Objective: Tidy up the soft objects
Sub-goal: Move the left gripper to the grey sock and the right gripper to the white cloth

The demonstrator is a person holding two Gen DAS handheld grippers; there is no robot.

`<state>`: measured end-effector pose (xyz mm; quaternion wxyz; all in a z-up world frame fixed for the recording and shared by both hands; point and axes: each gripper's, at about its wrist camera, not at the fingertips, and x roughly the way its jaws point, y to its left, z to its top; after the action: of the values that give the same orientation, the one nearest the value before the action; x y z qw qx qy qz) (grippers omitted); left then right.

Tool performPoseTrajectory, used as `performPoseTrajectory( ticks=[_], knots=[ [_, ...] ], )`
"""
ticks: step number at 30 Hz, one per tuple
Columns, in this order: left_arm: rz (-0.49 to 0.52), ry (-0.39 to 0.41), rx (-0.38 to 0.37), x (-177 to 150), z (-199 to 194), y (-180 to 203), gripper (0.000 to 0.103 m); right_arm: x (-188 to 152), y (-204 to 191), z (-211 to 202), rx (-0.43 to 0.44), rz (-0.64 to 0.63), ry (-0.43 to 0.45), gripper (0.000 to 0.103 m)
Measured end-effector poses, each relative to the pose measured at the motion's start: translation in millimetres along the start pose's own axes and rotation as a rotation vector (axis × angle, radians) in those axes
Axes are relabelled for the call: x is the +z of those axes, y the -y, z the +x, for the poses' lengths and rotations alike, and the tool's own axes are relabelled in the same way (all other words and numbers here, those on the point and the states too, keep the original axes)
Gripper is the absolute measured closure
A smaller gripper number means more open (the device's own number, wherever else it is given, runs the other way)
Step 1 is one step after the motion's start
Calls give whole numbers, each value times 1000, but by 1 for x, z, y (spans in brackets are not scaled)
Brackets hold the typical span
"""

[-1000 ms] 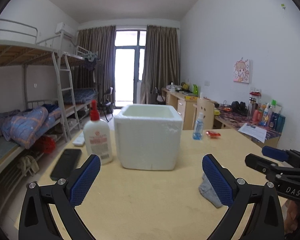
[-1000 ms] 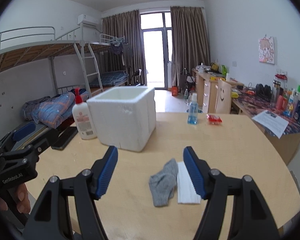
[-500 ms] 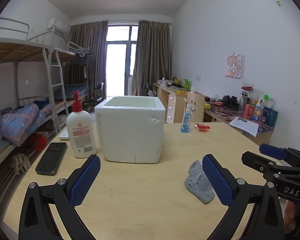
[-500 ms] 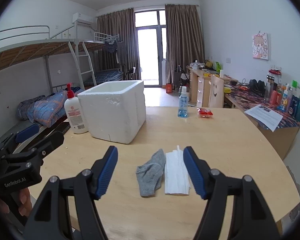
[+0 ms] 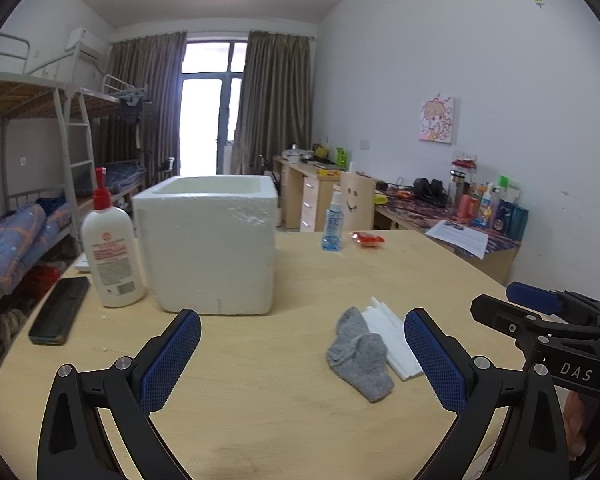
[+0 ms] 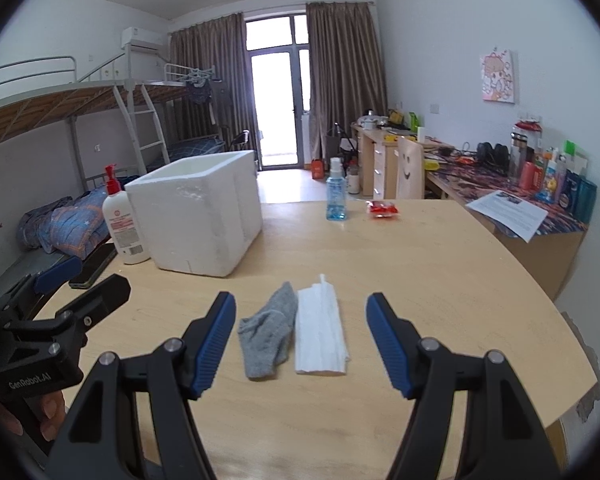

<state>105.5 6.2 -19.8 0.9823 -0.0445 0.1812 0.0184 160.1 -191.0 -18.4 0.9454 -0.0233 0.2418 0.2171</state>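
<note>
A grey sock (image 5: 360, 354) (image 6: 268, 334) lies crumpled on the wooden table (image 5: 260, 400) (image 6: 440, 272), touching a folded white cloth (image 5: 392, 340) (image 6: 320, 332) on its right. Behind them stands an open white foam box (image 5: 212, 248) (image 6: 200, 216). My left gripper (image 5: 302, 362) is open and empty, hovering above the table with the sock just inside its right finger. My right gripper (image 6: 302, 340) is open too, with sock and cloth lying ahead between its fingers, untouched. Each gripper shows at the edge of the other's view.
A lotion pump bottle (image 5: 110, 246) (image 6: 122, 220) and a black phone (image 5: 58, 310) sit left of the box. A blue spray bottle (image 5: 332, 224) (image 6: 336, 194) and a red packet (image 5: 366, 239) (image 6: 382, 209) lie at the far side. Bunk beds left, desks right.
Both grippers have pulled back and tipped down, so more of the table shows. The sock and white cloth now lie fully in view in both. Nothing was grasped.
</note>
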Motion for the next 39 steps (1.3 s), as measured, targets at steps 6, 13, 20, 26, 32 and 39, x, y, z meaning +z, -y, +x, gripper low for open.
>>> performPoseTrajectory(
  ticks=[6,13,20,26,32,39],
  knots=[
    [4,0,-39,-7,6,12,1,-4,12,-3,-34,24,-1,31],
    [24,-18,-59,-14,15,28,1,-15,25,-4,-66,64,-12,31],
    [31,-77,-82,-20,29,30,1,-24,31,3,-62,96,-34,31],
    [44,-97,-94,-26,35,34,1,-32,36,11,-60,106,-61,31],
    [56,-131,-84,-33,47,34,1,-37,42,16,-61,99,-79,31],
    [49,-170,-109,-38,61,35,1,-42,47,28,-56,102,-110,31]
  ],
)
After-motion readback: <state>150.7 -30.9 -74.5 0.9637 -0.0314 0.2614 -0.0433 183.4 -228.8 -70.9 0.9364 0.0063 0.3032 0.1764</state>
